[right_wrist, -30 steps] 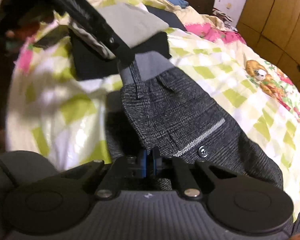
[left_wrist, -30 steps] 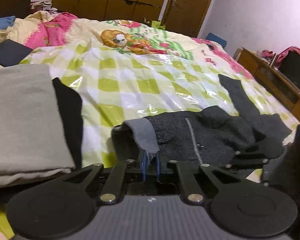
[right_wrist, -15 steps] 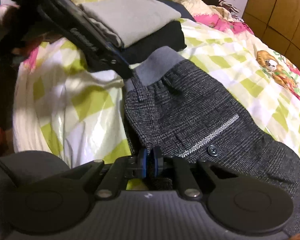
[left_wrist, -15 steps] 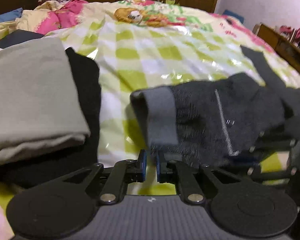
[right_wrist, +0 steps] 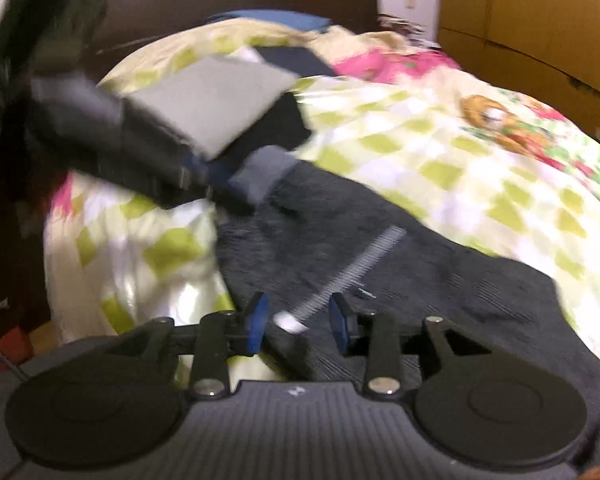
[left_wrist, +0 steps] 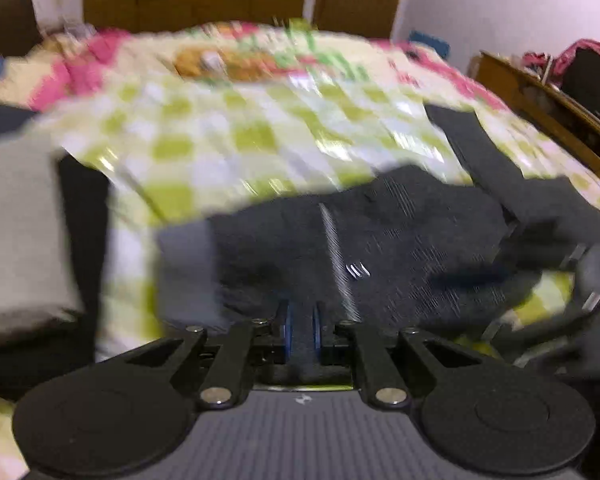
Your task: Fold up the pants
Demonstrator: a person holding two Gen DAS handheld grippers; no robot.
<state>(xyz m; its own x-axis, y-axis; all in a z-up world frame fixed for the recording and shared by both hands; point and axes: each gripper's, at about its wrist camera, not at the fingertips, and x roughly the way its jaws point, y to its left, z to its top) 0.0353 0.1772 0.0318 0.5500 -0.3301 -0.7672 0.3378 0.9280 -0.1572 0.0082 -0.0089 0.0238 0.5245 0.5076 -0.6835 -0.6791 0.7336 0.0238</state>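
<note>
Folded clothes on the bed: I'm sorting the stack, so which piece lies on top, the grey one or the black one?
The grey one lies on top; the black one sticks out beneath it, beside the dark pants.

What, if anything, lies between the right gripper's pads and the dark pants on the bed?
Nothing visible. The right gripper is opening directly over the dark pants, whose fabric sits between its blue pads without obstruction.
</note>
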